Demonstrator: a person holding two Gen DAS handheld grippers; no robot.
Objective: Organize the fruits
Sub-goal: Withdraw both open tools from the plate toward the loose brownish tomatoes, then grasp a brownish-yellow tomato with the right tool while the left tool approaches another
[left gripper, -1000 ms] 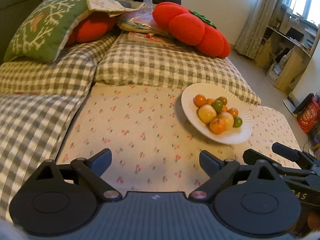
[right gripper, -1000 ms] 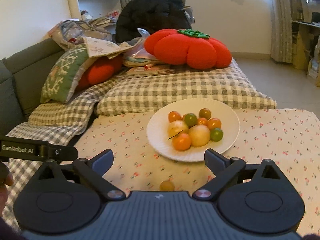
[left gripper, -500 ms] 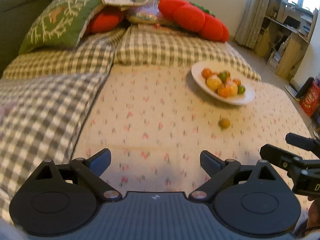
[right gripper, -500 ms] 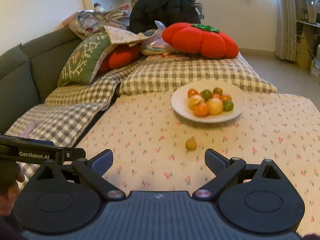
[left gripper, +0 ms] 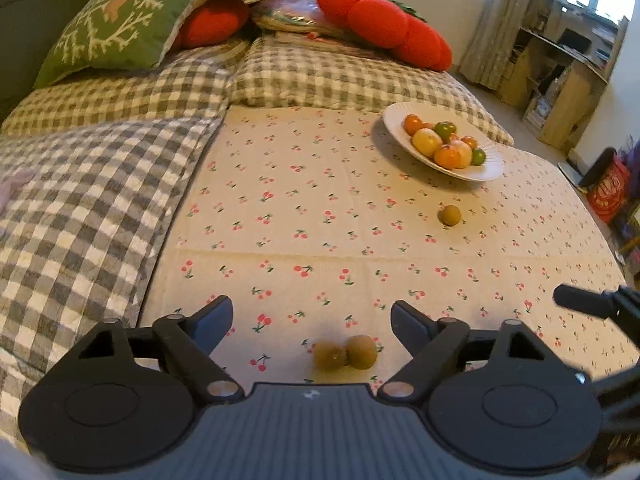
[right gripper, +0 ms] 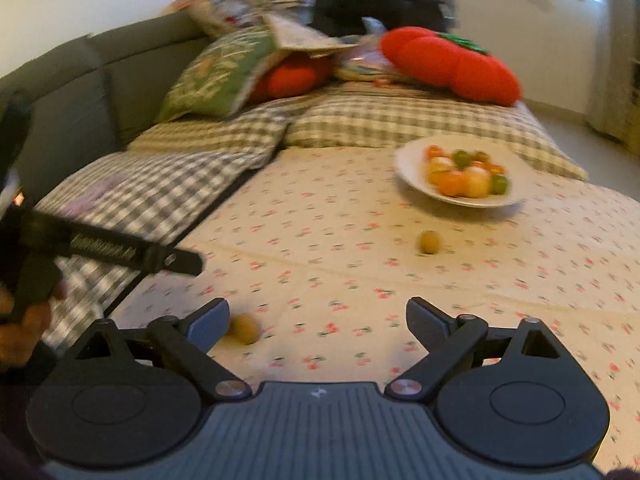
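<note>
We saw both hand-held grippers, left point(left gripper: 311, 320) & right point(right gripper: 318, 322), closing, empty; two round matte fruits point(left gripper: 345, 354) lay on cherry-print cloth point(left gripper: 304, 200).

Cloth point(left gripper: 320, 208): cream, red cherry print. Plate point(left gripper: 490, 170): white. Plated fruits point(left gripper: 444, 146): orange, yellow, green. Loose fruits point(left gripper: 346, 354): olive-brown. Blanket point(left gripper: 80, 208): grey-white gingham. Cushion point(left gripper: 124, 24): green, cream branches. Tomato pillow point(left gripper: 384, 24): red.

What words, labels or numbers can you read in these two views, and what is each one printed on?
No text can be read for certain.
Black bar, right wrist view: white lettering, too blurred to read.
Red bag, left wrist view: pale print, too small to read.
</note>
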